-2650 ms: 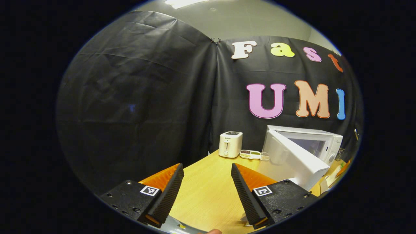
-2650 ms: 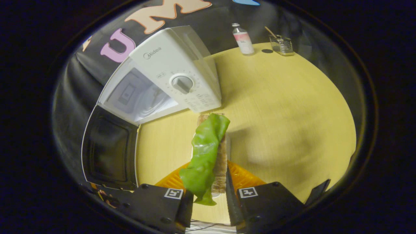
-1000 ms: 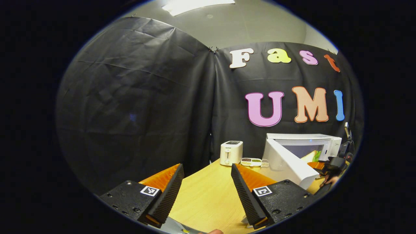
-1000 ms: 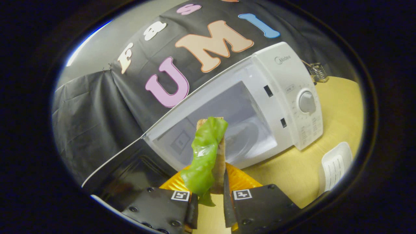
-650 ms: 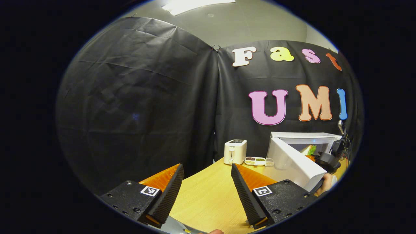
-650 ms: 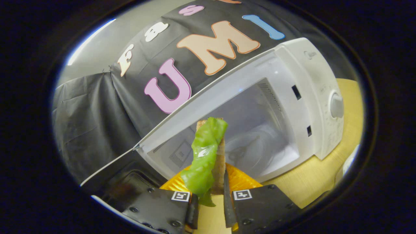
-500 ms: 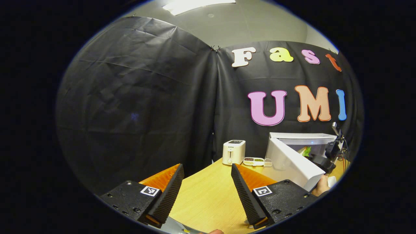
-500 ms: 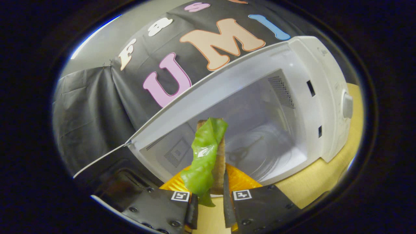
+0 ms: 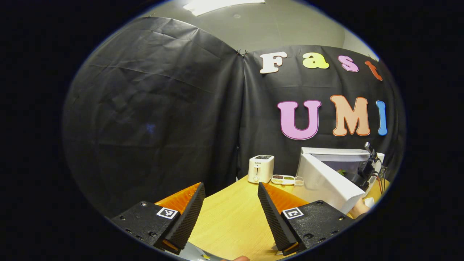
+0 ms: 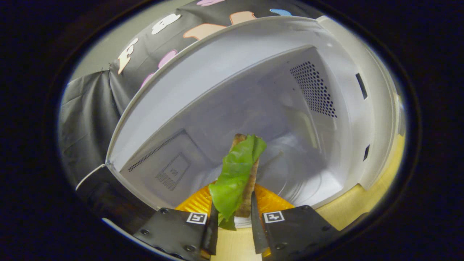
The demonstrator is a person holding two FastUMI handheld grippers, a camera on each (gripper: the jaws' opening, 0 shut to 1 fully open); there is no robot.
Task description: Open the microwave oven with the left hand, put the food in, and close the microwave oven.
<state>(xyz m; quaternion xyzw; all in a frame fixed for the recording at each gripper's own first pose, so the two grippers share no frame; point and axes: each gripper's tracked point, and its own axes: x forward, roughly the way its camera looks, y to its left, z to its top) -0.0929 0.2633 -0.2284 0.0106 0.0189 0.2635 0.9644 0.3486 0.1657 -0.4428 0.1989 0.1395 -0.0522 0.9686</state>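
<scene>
The white microwave (image 10: 203, 76) stands with its door (image 10: 105, 203) swung open to the left. My right gripper (image 10: 233, 215) is shut on the food (image 10: 237, 174), a bread slice with a green lettuce leaf standing on edge. The food's far end reaches into the cavity, above the glass turntable (image 10: 304, 181). In the left gripper view my left gripper (image 9: 231, 186) hangs open over the table with nothing between its fingers. The microwave (image 9: 340, 154) is far off to its right, its door (image 9: 324, 181) ajar, and the right gripper (image 9: 364, 170) is at the opening.
A white toaster (image 9: 260, 168) and a small divided dish (image 9: 286, 179) stand at the back of the wooden table (image 9: 232, 224), left of the microwave. A hand (image 9: 359, 209) shows behind the door's lower edge.
My right gripper has carried the food up from the table and forward into the microwave's opening, which now looms much larger. The left gripper has barely moved and stays open.
</scene>
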